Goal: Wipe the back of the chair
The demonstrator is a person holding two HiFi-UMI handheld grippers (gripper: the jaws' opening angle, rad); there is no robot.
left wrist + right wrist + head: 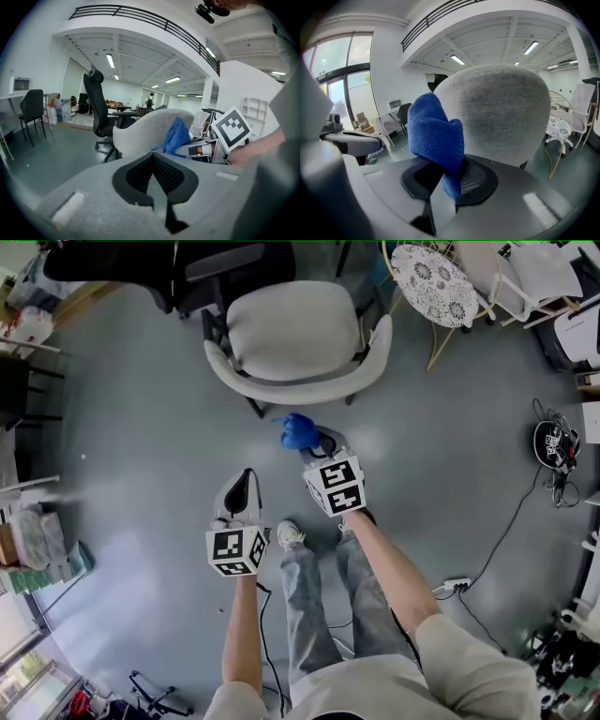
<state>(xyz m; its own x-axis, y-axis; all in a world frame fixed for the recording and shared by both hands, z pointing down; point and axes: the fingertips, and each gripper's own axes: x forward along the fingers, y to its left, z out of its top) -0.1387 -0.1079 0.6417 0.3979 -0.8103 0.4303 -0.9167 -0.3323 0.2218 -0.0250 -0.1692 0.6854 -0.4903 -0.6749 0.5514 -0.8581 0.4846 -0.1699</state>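
A: Gripping the blue cloth [297,430], your right gripper [315,443] has its jaws closed tight on it, just behind the chair [292,332] back.

B: And your left gripper [246,480]? Jaws pressed together, nothing between them, farther behind the chair.

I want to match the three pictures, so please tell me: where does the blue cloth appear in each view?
Head view: blue cloth at centre, just below the grey chair.
Left gripper view: right of centre, in front of that chair's back.
Right gripper view: centre-left, clamped in the right gripper.
Shared landmark: the grey chair.
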